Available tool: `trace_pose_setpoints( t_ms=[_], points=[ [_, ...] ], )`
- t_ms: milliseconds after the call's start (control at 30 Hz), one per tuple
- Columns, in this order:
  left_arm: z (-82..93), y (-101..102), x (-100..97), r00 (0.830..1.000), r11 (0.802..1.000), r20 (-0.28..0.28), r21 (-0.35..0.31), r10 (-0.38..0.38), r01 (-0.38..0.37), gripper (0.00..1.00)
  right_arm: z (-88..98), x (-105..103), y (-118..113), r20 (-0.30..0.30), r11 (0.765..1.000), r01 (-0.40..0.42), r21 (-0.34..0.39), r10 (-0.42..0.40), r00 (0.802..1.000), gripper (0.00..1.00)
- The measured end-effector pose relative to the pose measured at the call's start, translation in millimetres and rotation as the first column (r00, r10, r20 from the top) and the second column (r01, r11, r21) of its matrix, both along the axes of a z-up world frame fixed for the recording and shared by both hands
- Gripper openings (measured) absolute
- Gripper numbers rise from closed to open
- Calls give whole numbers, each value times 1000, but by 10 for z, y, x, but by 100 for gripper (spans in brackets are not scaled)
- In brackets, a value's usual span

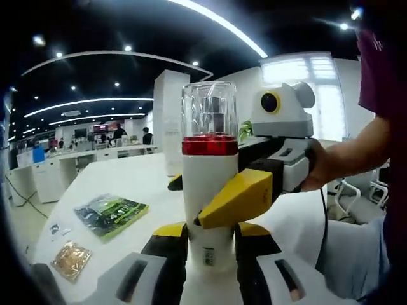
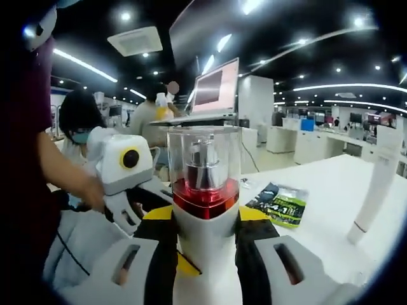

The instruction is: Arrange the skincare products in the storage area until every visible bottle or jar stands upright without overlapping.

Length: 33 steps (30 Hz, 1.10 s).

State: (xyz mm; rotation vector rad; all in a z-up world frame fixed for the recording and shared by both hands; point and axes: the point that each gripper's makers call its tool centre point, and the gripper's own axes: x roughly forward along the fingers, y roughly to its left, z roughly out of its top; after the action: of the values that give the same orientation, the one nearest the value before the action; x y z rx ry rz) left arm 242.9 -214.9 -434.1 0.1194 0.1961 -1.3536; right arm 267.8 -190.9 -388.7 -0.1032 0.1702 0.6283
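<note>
A white bottle (image 1: 208, 190) with a red band and a clear cap stands upright between both grippers. In the left gripper view, my left gripper (image 1: 210, 234) is shut on its lower body, yellow-tipped jaws on either side. My right gripper (image 1: 206, 190) comes in from the right, held by a hand (image 1: 318, 168), and clamps the bottle just below the red band. In the right gripper view the same bottle (image 2: 203, 190) sits between my right gripper's (image 2: 205, 223) jaws, with the left gripper (image 2: 152, 210) reaching in from the left. I cannot tell whether the bottle's base touches the table.
The white table (image 1: 127, 178) carries a green packet (image 1: 111, 215) and a small brown sachet (image 1: 70, 259) at the left. In the right gripper view the green packet (image 2: 280, 203) lies behind the bottle and a white tube (image 2: 375, 187) leans at the right. People sit at desks behind.
</note>
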Motion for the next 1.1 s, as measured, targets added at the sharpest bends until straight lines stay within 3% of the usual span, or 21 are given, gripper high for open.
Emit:
trace_pose_setpoints(
  t_ms=[67,133,233,400,567,767,867,1000,1100],
  points=[
    [39,-28,11,999,999,15,-13,36,-36,33,13,7,-38,22,997,74,14,-74,997,34],
    [63,-46,35,998,998,15,-23,62,-62,35,4,8,-47,15,995,95,19,-95,995,34],
    [69,-61,27,995,996,47,7,91,-91,34,8,35,-56,19,988,155,12,-155,988,34],
    [65,-40,37,987,988,52,31,150,-152,35,13,49,-80,38,969,246,23,-247,968,34],
    [8,-41,24,975,980,117,50,187,-194,39,16,57,-74,37,957,289,36,-290,956,34],
    [-8,-28,89,960,966,133,48,247,-255,37,7,88,-85,18,931,365,23,-365,931,34],
    [-32,-47,104,960,964,118,57,253,-261,38,5,82,-97,20,934,355,35,-356,934,34],
    [-48,-30,101,962,966,119,61,245,-253,37,-12,35,-115,-20,953,299,49,-298,954,35],
    [-49,-21,105,964,966,90,47,250,-255,37,-24,17,-110,-22,963,266,37,-266,964,34]
  ],
)
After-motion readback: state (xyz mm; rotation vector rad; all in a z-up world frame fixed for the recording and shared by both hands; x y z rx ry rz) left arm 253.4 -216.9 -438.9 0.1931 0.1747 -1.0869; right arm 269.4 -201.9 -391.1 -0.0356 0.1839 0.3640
